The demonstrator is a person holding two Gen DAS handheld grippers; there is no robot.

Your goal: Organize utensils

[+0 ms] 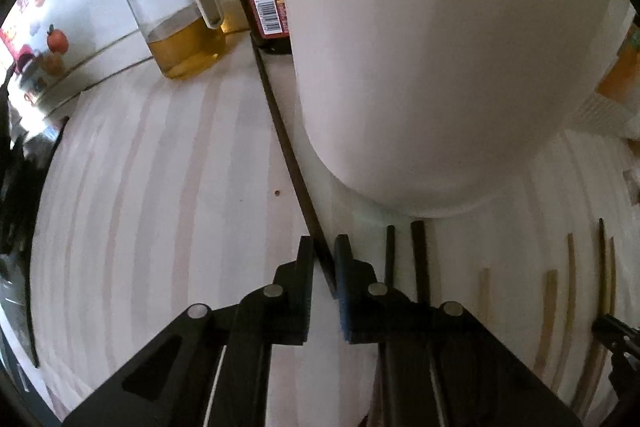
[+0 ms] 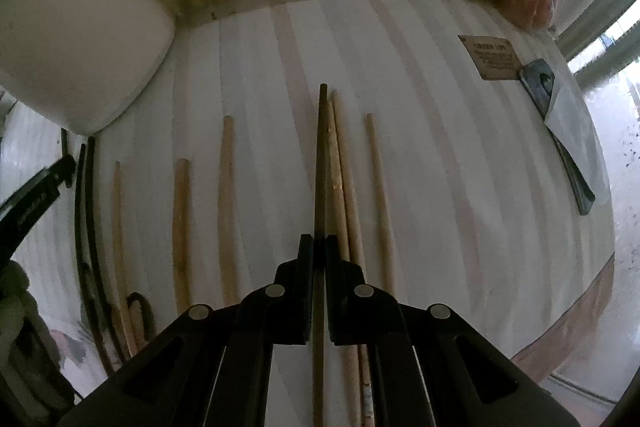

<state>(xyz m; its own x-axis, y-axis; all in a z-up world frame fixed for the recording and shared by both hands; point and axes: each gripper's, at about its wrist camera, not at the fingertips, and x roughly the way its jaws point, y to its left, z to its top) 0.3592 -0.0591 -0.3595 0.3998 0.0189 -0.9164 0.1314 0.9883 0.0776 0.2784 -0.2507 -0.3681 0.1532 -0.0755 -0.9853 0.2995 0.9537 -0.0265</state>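
A dark chopstick (image 2: pixel 321 163) runs up the centre of the right view, clamped in the right tongs (image 2: pixel 319 247), just beside pale chopsticks (image 2: pixel 343 183) lying on the surface (image 2: pixel 440 155). Lower centre of the left view, the left tongs (image 1: pixel 324 247) stand slightly apart around another dark stick (image 1: pixel 288 143); whether they grip is unclear. Lifting could drag the neighbouring sticks. The white container (image 1: pixel 420 47) crowds the upper right there; open room lies left.

Dark chopstick (image 2: pixel 321 163) pointing away, pale wooden chopsticks (image 2: pixel 226 203) lying roughly parallel, two dark chopsticks (image 1: pixel 418 259) beside white holder (image 1: pixel 432 67)
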